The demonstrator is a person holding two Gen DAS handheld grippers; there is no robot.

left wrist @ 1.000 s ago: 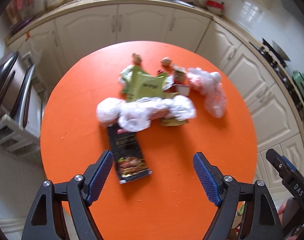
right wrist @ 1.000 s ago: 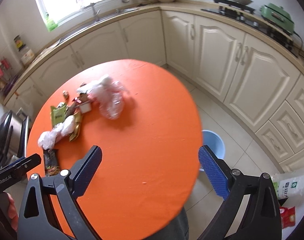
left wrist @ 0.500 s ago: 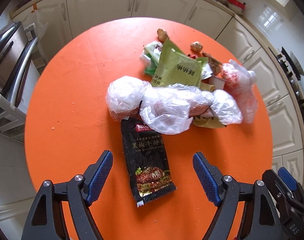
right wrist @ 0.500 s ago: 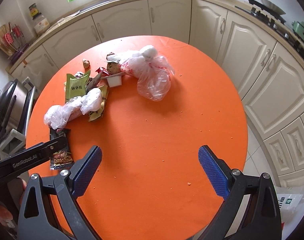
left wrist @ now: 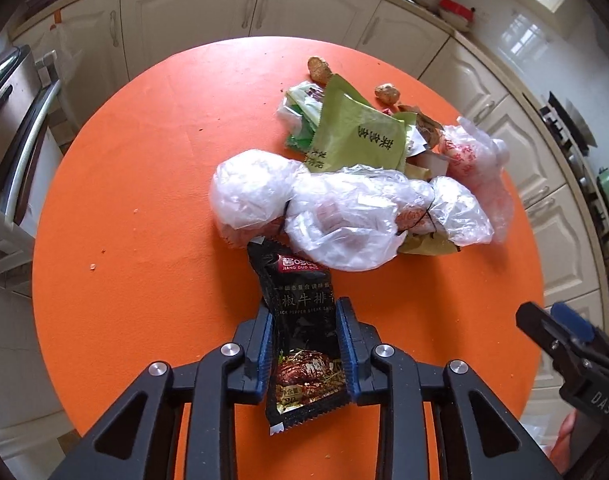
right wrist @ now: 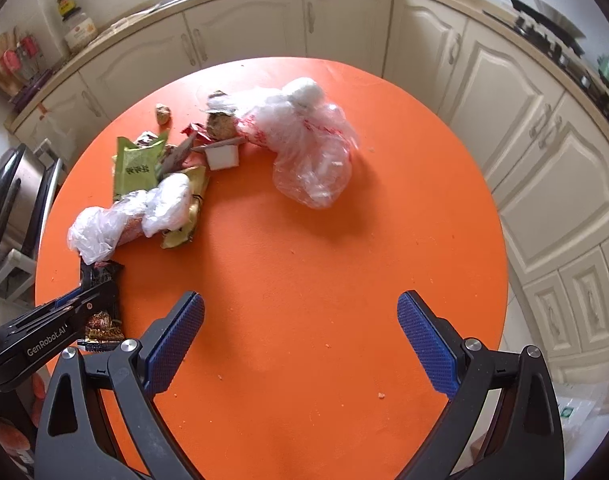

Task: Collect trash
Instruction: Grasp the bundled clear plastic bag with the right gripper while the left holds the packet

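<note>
My left gripper is closing its jaws on the black sauce packet, which lies near the table's near-left edge, the pads at its two long sides and its long axis running near to far, torn end towards me. My right gripper hangs wide open above bare tabletop, holding nothing. Farther off, crumpled clear bags overlap the packet's far end, a green wrapper beyond them.

A sauce packet lies on the table, its far end tucked under plastic bags.
</note>
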